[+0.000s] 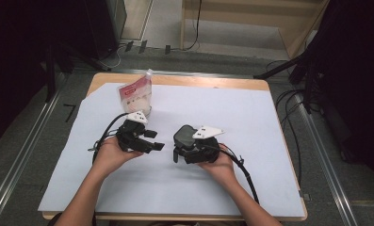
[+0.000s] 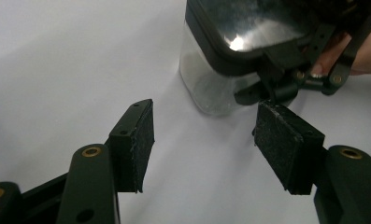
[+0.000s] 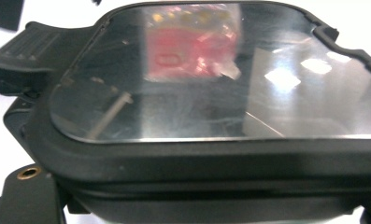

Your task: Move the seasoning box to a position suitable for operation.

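Observation:
A clear container (image 1: pixel 183 141) with a black lid stands on the white sheet near the middle of the table. My right gripper (image 1: pixel 182 147) is shut on it from the right side. Its glossy lid (image 3: pixel 211 74) lies just beyond that gripper's jaws and mirrors a red pouch. My left gripper (image 1: pixel 155 140) is open just left of the container, with nothing between its pads (image 2: pixel 139 144). In the left gripper view the container (image 2: pixel 211 79) sits a short way beyond the jaws, up and to the right. The other gripper (image 2: pixel 290 86) is clamped on its near side.
A red and white pouch (image 1: pixel 136 96) stands upright at the back left of the white sheet (image 1: pixel 250 141), just behind my left hand. The sheet covers a wooden table (image 1: pixel 213 83). Cables and dark stands sit on the floor around it.

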The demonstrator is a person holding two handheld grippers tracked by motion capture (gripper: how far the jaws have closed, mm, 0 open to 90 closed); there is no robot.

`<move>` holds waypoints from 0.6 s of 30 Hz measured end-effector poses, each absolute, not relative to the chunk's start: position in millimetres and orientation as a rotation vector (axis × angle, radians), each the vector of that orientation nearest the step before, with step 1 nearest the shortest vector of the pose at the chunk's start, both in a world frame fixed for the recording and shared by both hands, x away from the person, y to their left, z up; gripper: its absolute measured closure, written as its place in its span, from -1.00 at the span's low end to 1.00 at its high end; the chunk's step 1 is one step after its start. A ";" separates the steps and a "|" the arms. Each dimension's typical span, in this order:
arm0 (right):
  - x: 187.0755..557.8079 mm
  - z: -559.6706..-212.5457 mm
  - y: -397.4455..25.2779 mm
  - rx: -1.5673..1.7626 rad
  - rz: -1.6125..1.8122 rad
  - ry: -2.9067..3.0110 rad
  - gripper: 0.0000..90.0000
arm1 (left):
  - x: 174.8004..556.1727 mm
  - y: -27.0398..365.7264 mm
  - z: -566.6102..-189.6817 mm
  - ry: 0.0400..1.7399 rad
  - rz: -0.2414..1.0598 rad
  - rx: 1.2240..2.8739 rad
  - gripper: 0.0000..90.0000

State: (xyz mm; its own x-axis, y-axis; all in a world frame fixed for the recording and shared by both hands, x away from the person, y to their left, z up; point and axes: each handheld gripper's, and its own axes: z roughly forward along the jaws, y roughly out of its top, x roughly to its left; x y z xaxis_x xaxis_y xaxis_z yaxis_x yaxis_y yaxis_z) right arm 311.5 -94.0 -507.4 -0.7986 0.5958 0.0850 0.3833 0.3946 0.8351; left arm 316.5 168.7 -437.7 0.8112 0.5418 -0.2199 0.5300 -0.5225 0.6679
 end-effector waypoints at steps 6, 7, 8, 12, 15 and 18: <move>303.2 -511.3 -90.7 0.853 1.337 2.419 -0.66 | 315.6 168.3 -437.8 0.771 0.018 2.226 -0.13; 301.8 -512.5 -92.7 0.832 1.348 2.415 -0.66 | 315.6 168.4 -437.5 0.770 0.018 2.226 -0.13; 301.8 -512.9 -93.5 0.815 1.350 2.417 -0.66 | 315.6 168.5 -437.5 0.769 0.015 2.224 -0.13; 300.7 -512.2 -92.5 0.854 1.339 2.419 -0.68 | 315.3 167.3 -438.1 0.767 0.010 2.230 -0.13; 302.5 -511.9 -94.5 0.889 1.352 2.439 -0.71 | 315.1 166.6 -438.0 0.765 0.011 2.230 -0.13; 301.3 -510.4 -97.5 0.925 1.361 2.448 -0.72 | 314.8 166.4 -438.0 0.761 0.003 2.230 -0.11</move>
State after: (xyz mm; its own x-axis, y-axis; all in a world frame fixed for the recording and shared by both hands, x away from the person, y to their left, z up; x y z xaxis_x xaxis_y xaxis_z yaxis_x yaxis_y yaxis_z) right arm 301.3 -97.5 -510.4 -0.7867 0.6038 0.1284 0.4277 0.3831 0.8187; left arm 314.8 166.4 -438.0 0.8220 0.5226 -0.2265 0.5209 -0.5290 0.6699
